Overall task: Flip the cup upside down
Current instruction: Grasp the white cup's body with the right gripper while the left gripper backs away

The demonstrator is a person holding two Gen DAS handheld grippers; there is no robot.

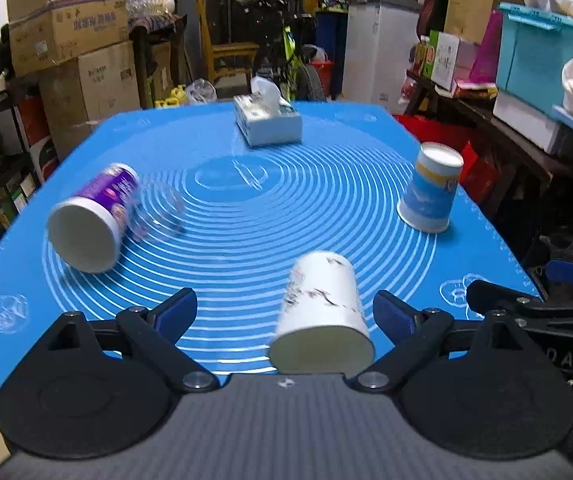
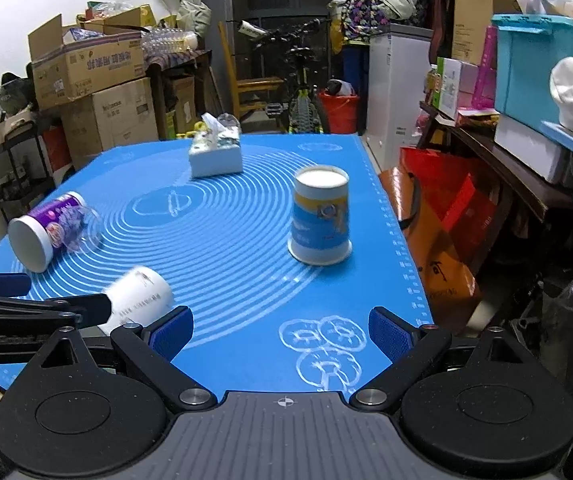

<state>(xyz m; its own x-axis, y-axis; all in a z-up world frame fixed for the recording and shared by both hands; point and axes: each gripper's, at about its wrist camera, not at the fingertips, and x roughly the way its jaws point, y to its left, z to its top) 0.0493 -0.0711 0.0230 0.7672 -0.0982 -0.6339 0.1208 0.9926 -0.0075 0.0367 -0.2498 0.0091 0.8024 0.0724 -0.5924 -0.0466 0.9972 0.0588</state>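
A cluttered storeroom surrounds the blue-matted surface (image 1: 214, 264). The white cup (image 1: 322, 312) lies tipped between the left gripper (image 1: 286, 312)'s wide-open fingers, apparently for grasping and turning over. The right gripper (image 2: 282, 332) waits open, empty, beside the cup.

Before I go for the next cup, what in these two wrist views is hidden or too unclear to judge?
- White paper cup with dark markings: motion-blurred in both views; in the right wrist view the left gripper's black finger covers its mouth end, so whether it is resting or tipping is unclear.
- Purple-and-white cup on its side: a clear, glassy object beside it is smeared; contact unclear.
- Blue-and-yellow paper cup standing mouth-down: print too small to read.
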